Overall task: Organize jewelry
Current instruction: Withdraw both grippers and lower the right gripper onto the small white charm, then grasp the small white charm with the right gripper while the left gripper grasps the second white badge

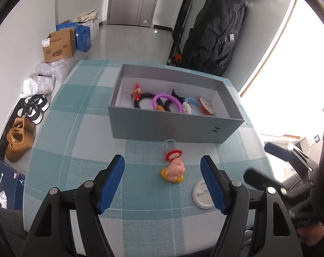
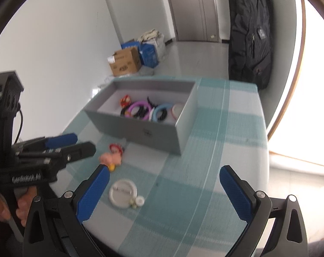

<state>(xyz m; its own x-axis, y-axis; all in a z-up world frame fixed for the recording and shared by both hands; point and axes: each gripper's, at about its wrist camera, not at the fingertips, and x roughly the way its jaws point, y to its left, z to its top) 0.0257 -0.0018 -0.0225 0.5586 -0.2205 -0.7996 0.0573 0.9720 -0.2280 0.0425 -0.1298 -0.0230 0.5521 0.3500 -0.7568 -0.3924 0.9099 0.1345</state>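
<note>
A grey box (image 1: pixel 174 126) is sat in the middle of the left wrist frame on a teal-and-white checked tablecloth (image 1: pixel 76 150). A bunch of jewelry is piled inside it: a purple ring (image 1: pixel 166 102), a black beaded bracelet (image 1: pixel 140 100), a red charm (image 1: pixel 136 91), a light blue ring (image 1: pixel 189 103) and a round red-and-white piece (image 1: pixel 206 107) toward the right end.

Lower centre of that frame, a pink pig charm (image 1: pixel 175 170) with a red hat and a thin loop at its top is lying on the cloth just in front of the box, not touching it. A white round badge (image 1: pixel 201 194) is seen just to its lower right, partly hidden behind the right blue pad. The left gripper (image 1: pixel 163 182) is spread wide with nothing held; the pig is framed between its pads, apart from both.

In the right wrist view the right gripper (image 2: pixel 164 190) is also opened wide and empty, down at the bottom of the frame. The badge (image 2: pixel 123 192) shows just right of its left pad, with a couple of small pale bits (image 2: pixel 138 202) at its edge, possibly earrings, though the blur makes that hard to call. The pig (image 2: pixel 110 159) is left of centre, the box (image 2: pixel 153 132) above it, and the other gripper is seen at the left edge.

Boxes and shoes are scattered on the floor at the left; a dark backpack (image 1: pixel 215 36) is at upper right.
</note>
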